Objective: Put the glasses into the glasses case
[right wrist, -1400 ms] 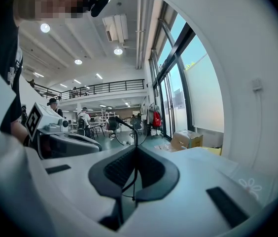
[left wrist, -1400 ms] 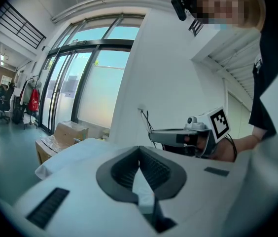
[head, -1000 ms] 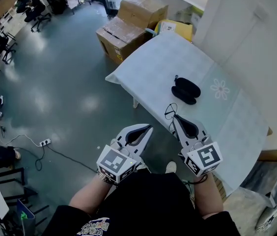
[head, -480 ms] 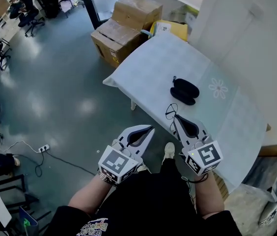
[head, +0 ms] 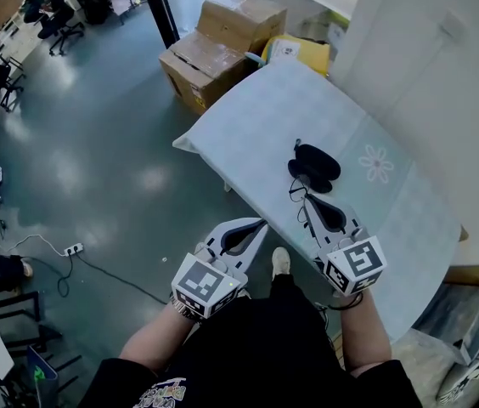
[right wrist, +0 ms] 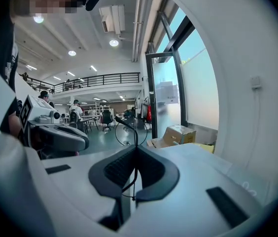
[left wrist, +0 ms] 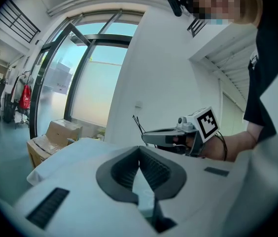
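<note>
The black glasses case lies on the pale-clothed table, near its front edge, showing two dark halves. My right gripper hovers just short of the case, shut on thin wire-framed glasses that stick out past its tip. In the right gripper view the glasses rise from between the closed jaws of the gripper. My left gripper hangs over the floor beside the table, shut and empty. In the left gripper view its jaws meet, and the right gripper shows beyond them.
Cardboard boxes and a yellow bag stand at the table's far end. A white wall runs along the table's right side. A flower print marks the cloth past the case. A power strip lies on the grey floor at left.
The right gripper with the glasses has come closer to the case, so the glasses now nearly reach it. The left gripper has stayed shut beside it.
</note>
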`<move>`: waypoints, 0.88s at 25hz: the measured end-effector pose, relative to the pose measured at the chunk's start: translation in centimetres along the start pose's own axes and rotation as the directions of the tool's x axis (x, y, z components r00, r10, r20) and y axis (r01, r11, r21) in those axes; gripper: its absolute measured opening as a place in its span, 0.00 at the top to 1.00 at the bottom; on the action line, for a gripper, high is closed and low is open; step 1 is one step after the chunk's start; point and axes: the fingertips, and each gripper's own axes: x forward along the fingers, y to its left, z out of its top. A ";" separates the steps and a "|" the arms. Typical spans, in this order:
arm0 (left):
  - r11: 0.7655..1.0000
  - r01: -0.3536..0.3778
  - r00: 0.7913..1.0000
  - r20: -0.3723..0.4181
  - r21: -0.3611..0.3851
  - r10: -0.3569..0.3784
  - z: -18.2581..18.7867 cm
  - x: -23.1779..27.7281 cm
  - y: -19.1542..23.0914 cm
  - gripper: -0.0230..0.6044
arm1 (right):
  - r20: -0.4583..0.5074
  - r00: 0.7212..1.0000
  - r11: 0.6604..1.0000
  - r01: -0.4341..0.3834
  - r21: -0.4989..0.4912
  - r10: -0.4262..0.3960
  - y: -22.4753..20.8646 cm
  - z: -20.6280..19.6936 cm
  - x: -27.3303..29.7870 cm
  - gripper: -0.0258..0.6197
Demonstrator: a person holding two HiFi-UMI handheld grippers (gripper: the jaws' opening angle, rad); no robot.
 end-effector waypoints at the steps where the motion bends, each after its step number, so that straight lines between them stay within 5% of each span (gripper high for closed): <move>1: 1.000 -0.003 1.000 -0.002 -0.003 0.003 0.0 0.5 0.0 0.92 | -0.004 1.000 1.000 -0.001 -0.001 0.001 -0.8 -0.1 0.1 0.92; 22: 1.000 -0.014 0.999 -0.053 -0.011 0.013 -1.3 9.8 -0.9 0.92 | -0.209 0.976 0.992 -0.081 -0.097 0.060 -13.6 -6.1 3.2 0.92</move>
